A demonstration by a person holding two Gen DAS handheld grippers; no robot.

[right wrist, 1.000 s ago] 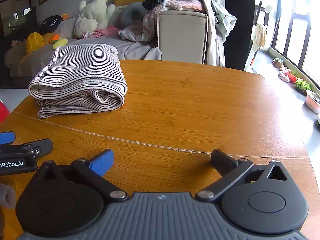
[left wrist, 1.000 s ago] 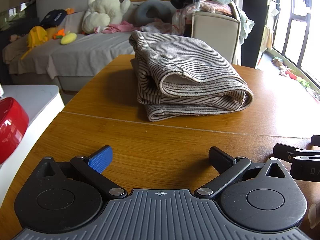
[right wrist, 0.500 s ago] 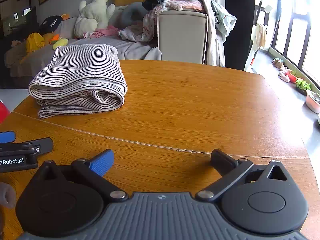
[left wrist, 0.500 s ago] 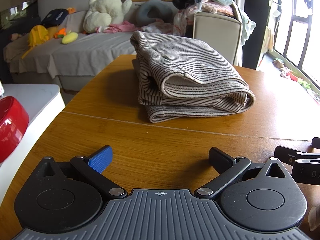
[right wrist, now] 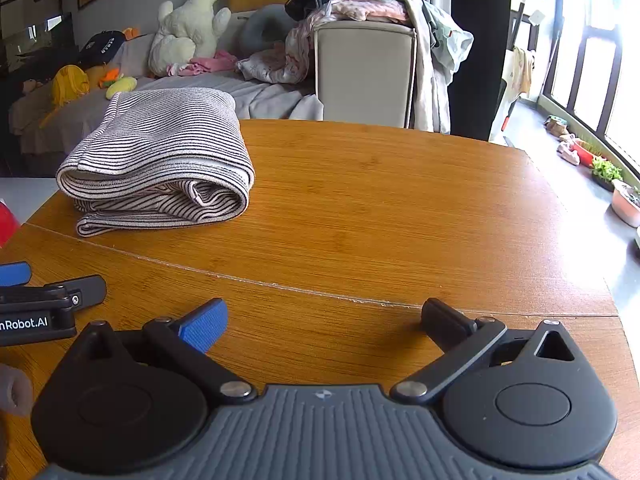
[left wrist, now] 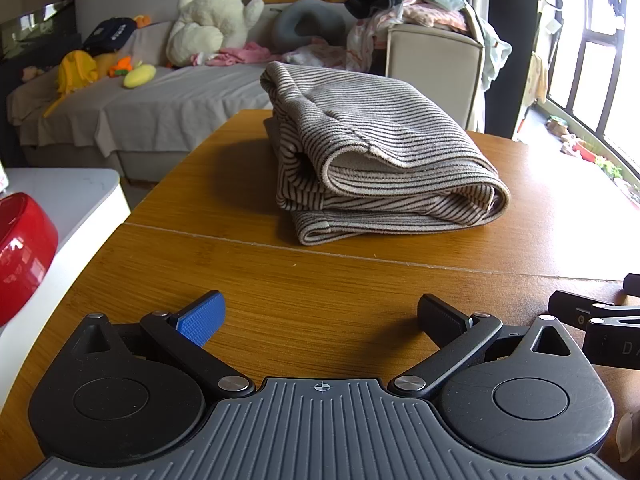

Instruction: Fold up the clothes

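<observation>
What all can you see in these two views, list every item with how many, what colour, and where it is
striped garment: 1, beige with dark stripes, folded on the table's far left part
table: 1, orange-brown wood, under both grippers
red bowl: 1, red, on a white surface left of the table
sofa: 1, grey cover, behind the table
plush duck: 1, cream, on the sofa
neck pillow: 1, grey, on the sofa
clothes pile: 1, mixed colours, heaped on a beige armchair
left gripper: 1, black with a blue pad, open, empty, low over the table
right gripper: 1, black with a blue pad, open, empty, low over the table
</observation>
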